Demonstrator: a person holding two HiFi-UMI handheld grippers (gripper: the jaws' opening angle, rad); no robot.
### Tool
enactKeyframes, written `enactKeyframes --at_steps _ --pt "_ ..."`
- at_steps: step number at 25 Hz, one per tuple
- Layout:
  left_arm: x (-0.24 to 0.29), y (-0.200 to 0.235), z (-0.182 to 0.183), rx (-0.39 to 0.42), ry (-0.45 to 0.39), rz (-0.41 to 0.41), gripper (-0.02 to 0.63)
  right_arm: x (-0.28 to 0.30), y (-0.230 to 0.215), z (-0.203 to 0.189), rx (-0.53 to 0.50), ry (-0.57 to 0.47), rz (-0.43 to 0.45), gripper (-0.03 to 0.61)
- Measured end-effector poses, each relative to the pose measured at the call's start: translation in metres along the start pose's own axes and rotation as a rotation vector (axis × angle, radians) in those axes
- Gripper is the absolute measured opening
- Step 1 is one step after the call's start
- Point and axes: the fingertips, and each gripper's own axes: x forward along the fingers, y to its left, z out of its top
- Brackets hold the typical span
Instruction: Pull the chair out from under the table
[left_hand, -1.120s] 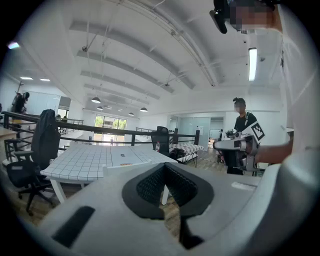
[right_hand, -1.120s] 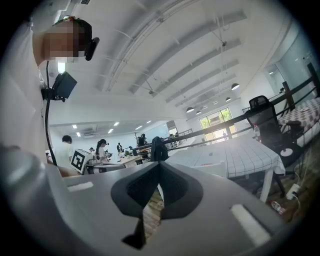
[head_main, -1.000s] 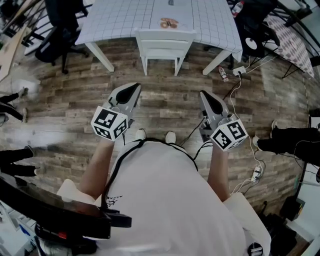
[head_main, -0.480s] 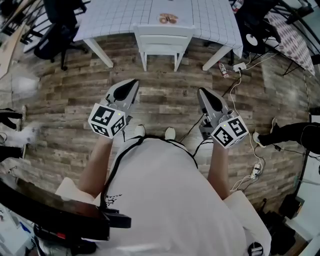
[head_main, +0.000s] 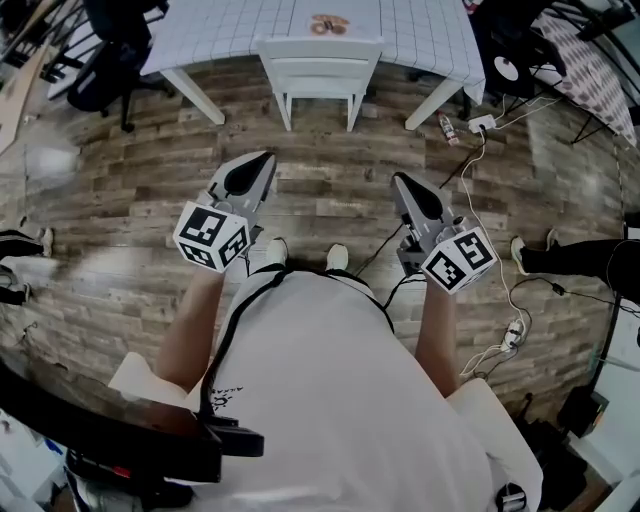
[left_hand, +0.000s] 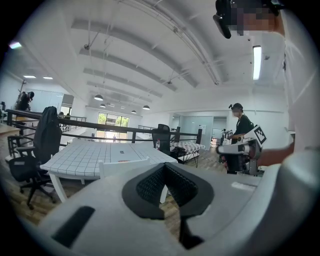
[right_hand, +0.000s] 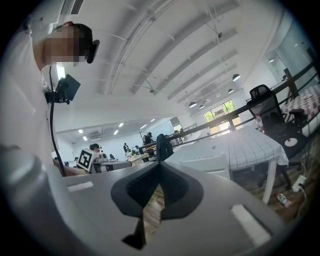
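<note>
A white chair (head_main: 318, 72) stands tucked under the table (head_main: 230, 30), which has a white checked cloth, at the top of the head view. The chair's back rail faces me. My left gripper (head_main: 266, 159) and right gripper (head_main: 398, 182) are held side by side over the wood floor, well short of the chair, both shut and empty. In the left gripper view the chair back (left_hand: 122, 166) shows just beyond my closed jaws. In the right gripper view the chair (right_hand: 210, 164) stands under the table (right_hand: 245, 145).
A small round object (head_main: 325, 24) lies on the table. A black office chair (head_main: 105, 60) stands left of the table. Cables and a power strip (head_main: 482, 124) trail across the floor at right. Other people's feet (head_main: 575, 258) show at the right and left edges.
Both grippers and my body have moved a little forward towards the chair; the table and chair sit higher in the head view. The jaws stayed shut.
</note>
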Motion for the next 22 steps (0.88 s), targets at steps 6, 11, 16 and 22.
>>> enactKeyframes --at_steps 6,11,16,22 --pt "0.014 -0.030 -0.005 0.012 0.014 0.028 0.008 -0.025 -0.018 -0.003 -0.011 0.014 0.034 0.005" --pt "0.021 -0.054 -0.010 0.009 0.010 0.054 0.008 -0.045 -0.030 -0.003 -0.002 0.018 0.073 0.005" --pt "0.029 -0.075 -0.012 0.019 0.007 0.071 0.008 -0.065 -0.040 -0.002 -0.007 0.016 0.091 0.005" --pt "0.032 -0.091 -0.013 0.037 0.014 0.084 0.008 -0.077 -0.048 -0.003 0.002 0.008 0.111 0.005"
